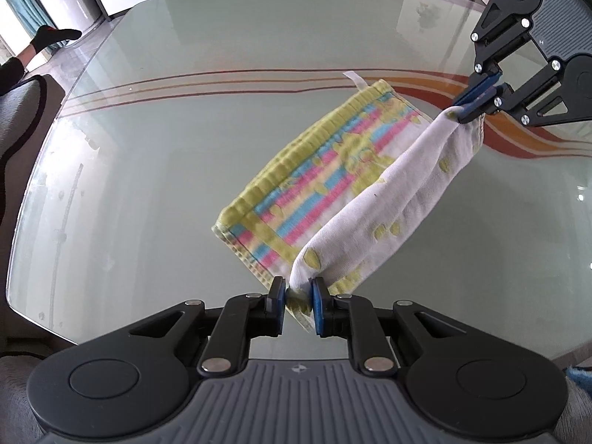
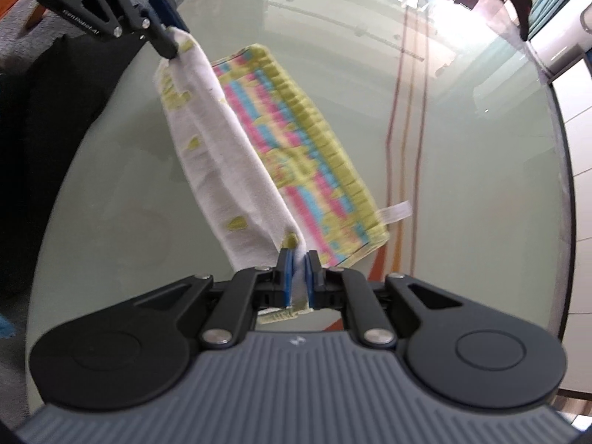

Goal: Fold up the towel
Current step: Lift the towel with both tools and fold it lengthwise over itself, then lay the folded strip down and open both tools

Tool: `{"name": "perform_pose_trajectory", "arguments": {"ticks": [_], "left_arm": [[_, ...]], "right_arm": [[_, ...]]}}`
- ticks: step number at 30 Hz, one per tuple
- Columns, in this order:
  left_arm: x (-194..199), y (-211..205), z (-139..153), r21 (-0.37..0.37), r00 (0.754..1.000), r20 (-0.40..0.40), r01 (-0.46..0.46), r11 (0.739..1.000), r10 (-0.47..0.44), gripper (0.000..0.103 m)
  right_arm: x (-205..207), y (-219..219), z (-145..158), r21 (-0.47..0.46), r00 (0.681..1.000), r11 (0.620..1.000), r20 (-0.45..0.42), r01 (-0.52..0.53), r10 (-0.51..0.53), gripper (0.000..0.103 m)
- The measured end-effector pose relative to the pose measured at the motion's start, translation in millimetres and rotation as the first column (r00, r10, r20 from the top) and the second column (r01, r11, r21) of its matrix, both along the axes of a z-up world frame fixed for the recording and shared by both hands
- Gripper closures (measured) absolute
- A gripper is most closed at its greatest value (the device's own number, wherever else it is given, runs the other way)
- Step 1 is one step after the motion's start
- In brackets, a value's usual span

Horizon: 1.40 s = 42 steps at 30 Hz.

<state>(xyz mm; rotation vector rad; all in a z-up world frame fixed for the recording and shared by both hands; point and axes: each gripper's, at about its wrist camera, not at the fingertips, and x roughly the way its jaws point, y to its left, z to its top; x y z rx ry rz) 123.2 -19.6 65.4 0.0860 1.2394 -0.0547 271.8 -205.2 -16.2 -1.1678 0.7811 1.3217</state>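
The towel (image 1: pixel 333 185) hangs in the air above the glass worktop (image 1: pixel 185 140), strung between the two claws like a small hammock: the left claw (image 1: pixel 299 301) is pinched on one bunched corner, the right claw (image 1: pixel 477 105) is nipped tight on the other end, and the striped part droops below the white band stretched between them. It looks light, soft and floppy, the sort of cloth that sags wherever it is not held and will not keep a crease unless laid flat, so the corners seem the sensible places to grip; both pinches are narrow and a tug could slip one free. A small white loop tab (image 1: pixel 354 79) sticks out at the far striped edge. Beneath it the glass is bare and broad, with coloured stripes (image 1: pixel 425 87) running across, giving plenty of room to lower and spread, though the rounded rim (image 2: pixel 555 170) lies off to the right claw's (image 2: pixel 299 270) side.
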Motion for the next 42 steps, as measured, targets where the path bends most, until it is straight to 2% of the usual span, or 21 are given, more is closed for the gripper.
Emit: {"name": "perform_pose_trajectory", "arguments": {"ticks": [8,19,24,25,26,27,30,33,35,37,42], "left_arm": [[20.9,25.3,2.7,-0.01,0.998,0.022,-0.062,0.998,0.062,0.084],[50.1,46.7,-25.9,0.035,0.995,-0.024,-0.098,0.995,0.099,0.085],[49.1,52.7,-27.2,0.009,0.995,-0.025,-0.099,0.995,0.099,0.084],[48.8,53.5,-26.1,0.006,0.995,-0.02,-0.098,0.995,0.099,0.082],[48.5,54.2,-25.0,0.004,0.995,-0.015,-0.098,0.995,0.098,0.082],[48.2,54.9,-24.0,0.001,0.995,-0.01,-0.098,0.995,0.098,0.081],[44.0,57.8,-20.9,-0.001,0.996,0.006,-0.092,0.996,0.092,0.079],[40.2,62.1,-17.9,-0.004,0.995,0.028,-0.092,0.996,0.092,0.075],[37.1,62.5,-14.7,-0.006,0.995,0.046,-0.085,0.996,0.085,0.068],[35.1,59.0,-11.9,-0.003,0.996,0.058,-0.062,0.998,0.062,0.064],[35.2,45.9,-13.1,0.013,0.998,0.061,-0.002,1.0,0.001,0.062]], "right_arm": [[25.2,24.4,1.8,0.018,0.999,1.0,0.053,0.013,-0.014,0.095],[42.8,48.8,-29.4,-0.026,0.998,1.0,0.068,0.001,0.001,0.095],[48.3,49.0,-32.9,-0.021,0.998,1.0,0.061,0.016,-0.015,0.095],[47.9,48.3,-32.8,-0.017,0.997,1.0,0.07,0.018,-0.016,0.094],[47.4,46.2,-31.3,-0.003,0.996,1.0,0.081,0.025,-0.024,0.088],[47.4,42.3,-28.1,0.023,0.996,0.999,0.079,0.037,-0.038,0.077],[46.2,28.2,-21.0,0.088,0.995,0.994,0.07,0.062,-0.069,0.057],[43.8,11.2,-17.2,0.13,0.991,0.987,0.079,0.097,-0.108,0.043],[42.2,1.1,-18.6,0.131,0.989,0.984,0.071,0.12,-0.13,0.038],[39.5,-4.6,-22.9,0.116,0.989,0.985,0.056,0.126,-0.133,0.038],[30.6,-5.8,-34.7,0.075,0.993,0.991,0.04,0.107,-0.11,0.04]]}}
